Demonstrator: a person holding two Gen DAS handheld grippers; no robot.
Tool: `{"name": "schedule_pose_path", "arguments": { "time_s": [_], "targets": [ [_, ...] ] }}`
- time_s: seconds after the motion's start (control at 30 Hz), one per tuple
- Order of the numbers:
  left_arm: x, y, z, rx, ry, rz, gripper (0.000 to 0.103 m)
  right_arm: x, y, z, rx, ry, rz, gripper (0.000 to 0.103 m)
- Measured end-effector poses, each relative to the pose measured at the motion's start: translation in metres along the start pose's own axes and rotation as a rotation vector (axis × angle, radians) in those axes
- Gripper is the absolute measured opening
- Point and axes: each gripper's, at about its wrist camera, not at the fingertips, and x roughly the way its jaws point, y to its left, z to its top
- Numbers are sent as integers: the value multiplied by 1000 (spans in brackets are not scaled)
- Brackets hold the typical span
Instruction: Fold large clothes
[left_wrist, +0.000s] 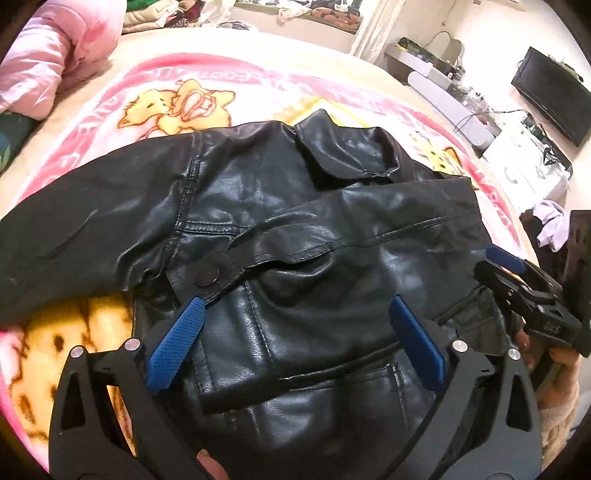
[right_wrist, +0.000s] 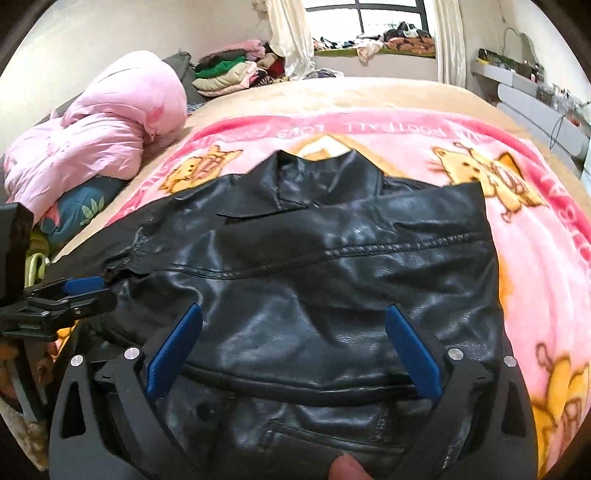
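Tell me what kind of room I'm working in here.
Most likely a home bedroom. The black leather jacket lies on a bed covered by a pink cartoon blanket, a pink duvet is bundled at the side, and folded clothes are stacked by a curtained window.

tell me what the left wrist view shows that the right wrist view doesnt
Only the left wrist view shows the black monitor on the white desk, the jacket's round snap tab, and the right gripper at the jacket's right edge.

Only the right wrist view shows the window, the stack of folded clothes, and the left gripper seen from the side.

Both show the black leather jacket on the pink cartoon blanket, the pink duvet, and open jaws above the jacket.
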Motion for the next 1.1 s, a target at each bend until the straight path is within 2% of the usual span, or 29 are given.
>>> {"name": "schedule_pose_path", "arguments": {
  "time_s": [0.13, 0.47, 0.63, 1.1],
  "targets": [
    [-5, 6, 0, -7, -9, 46, 94, 0, 14, 0, -9, -5, 2, 98],
    [-21, 45, 6, -111, -34, 69, 94, -2, 53, 14, -61, -28, 1, 98],
    [-35, 56, 8, -113, -68, 139, 94, 0, 75, 20, -70, -34, 23, 98],
    [-68, 113, 8, -264, -123, 172, 94, 3, 142, 37, -128, -63, 83, 98]
  ]
}}
